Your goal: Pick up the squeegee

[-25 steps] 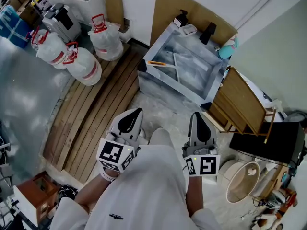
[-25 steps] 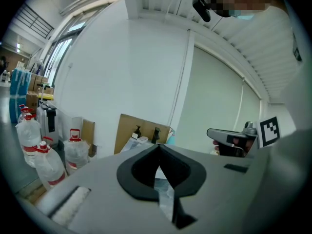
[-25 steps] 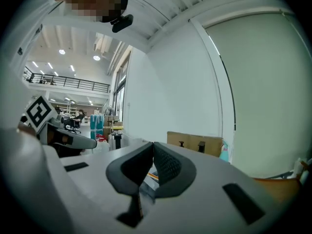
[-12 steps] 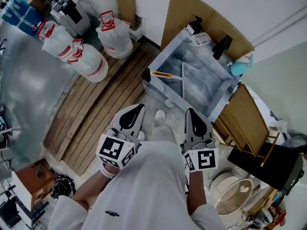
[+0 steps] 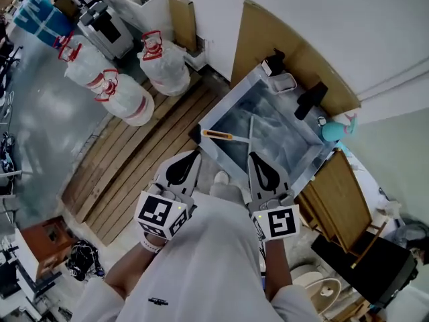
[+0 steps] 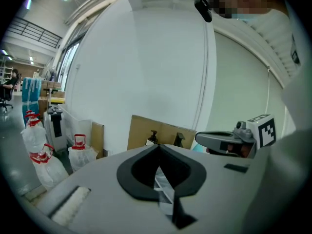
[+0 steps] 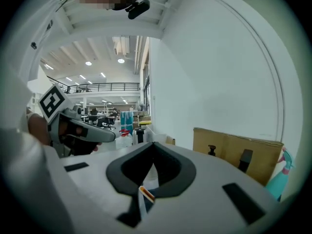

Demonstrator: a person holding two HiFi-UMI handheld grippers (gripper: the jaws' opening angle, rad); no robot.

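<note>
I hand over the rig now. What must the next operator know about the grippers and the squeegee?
Left gripper: shut, empty.
Right gripper: shut, empty.
Squeegee: lies on the silver-framed panel just ahead of both grippers, untouched.
Done: nothing yet.
Left: open a gripper, probably the right one, grasp the squeegee and lift it.

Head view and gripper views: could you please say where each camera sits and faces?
Head view: on the person's head, looking steeply down at the silver-framed glass panel and orange-handled squeegee; shows left gripper, right gripper, sleeves.
Left gripper view: on that gripper, facing the white wall past its shut fingers.
Right gripper view: likewise, fingers shut.
Shared: both gripper views show the brown cardboard sheet.
</note>
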